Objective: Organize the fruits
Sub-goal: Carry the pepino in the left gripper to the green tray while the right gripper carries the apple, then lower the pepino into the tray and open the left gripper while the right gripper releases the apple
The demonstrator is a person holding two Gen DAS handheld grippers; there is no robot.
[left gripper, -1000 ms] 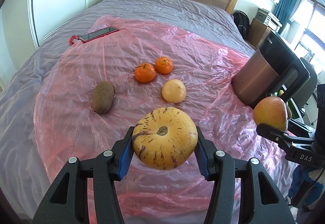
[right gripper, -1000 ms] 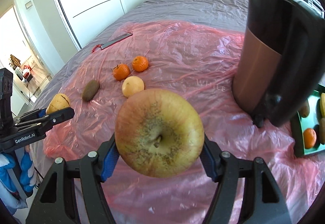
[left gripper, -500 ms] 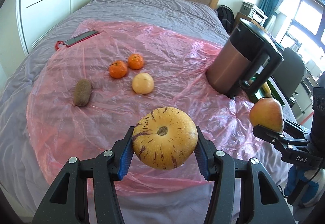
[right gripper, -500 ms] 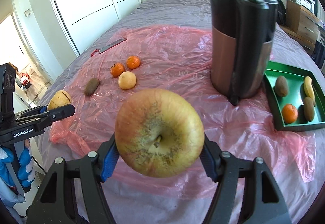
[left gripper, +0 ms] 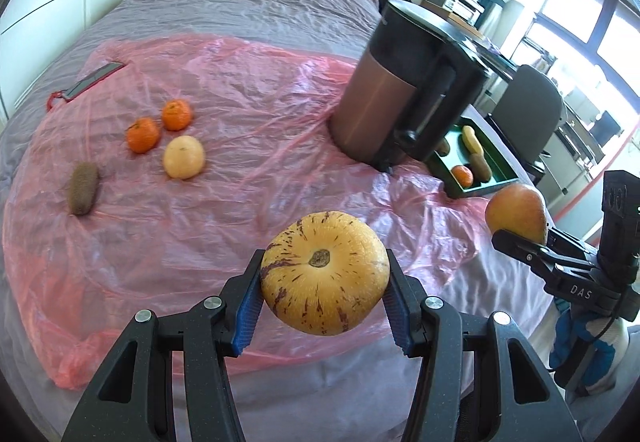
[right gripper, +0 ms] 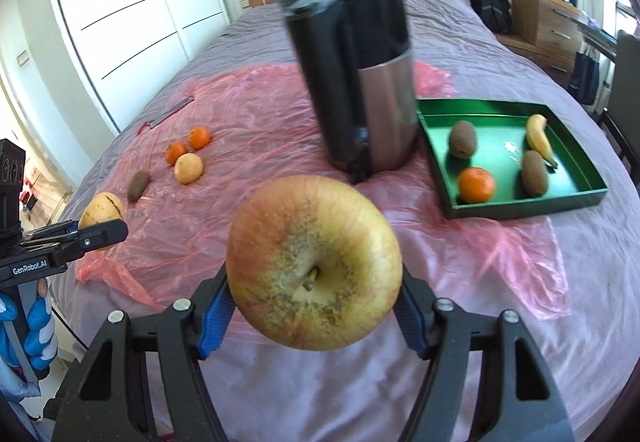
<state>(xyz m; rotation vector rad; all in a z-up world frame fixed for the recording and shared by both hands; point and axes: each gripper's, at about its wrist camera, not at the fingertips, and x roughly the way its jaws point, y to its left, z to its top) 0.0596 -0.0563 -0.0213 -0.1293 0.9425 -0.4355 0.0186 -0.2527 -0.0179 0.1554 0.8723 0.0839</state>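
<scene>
The striped yellow melon point(left gripper: 324, 272) sat clamped between my left gripper's point(left gripper: 323, 294) blue pads, above the near edge of the pink plastic sheet point(left gripper: 248, 145). My right gripper point(right gripper: 314, 306) clasped an apple point(right gripper: 314, 262), with the green tray point(right gripper: 520, 197) far right.

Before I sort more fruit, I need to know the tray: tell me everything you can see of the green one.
The green tray is square and shallow, with low upright walls and a glossy floor. It lies flat on the bed, its left wall close to the kettle. Inside lie two kiwis, a mandarin and a small banana.
</scene>
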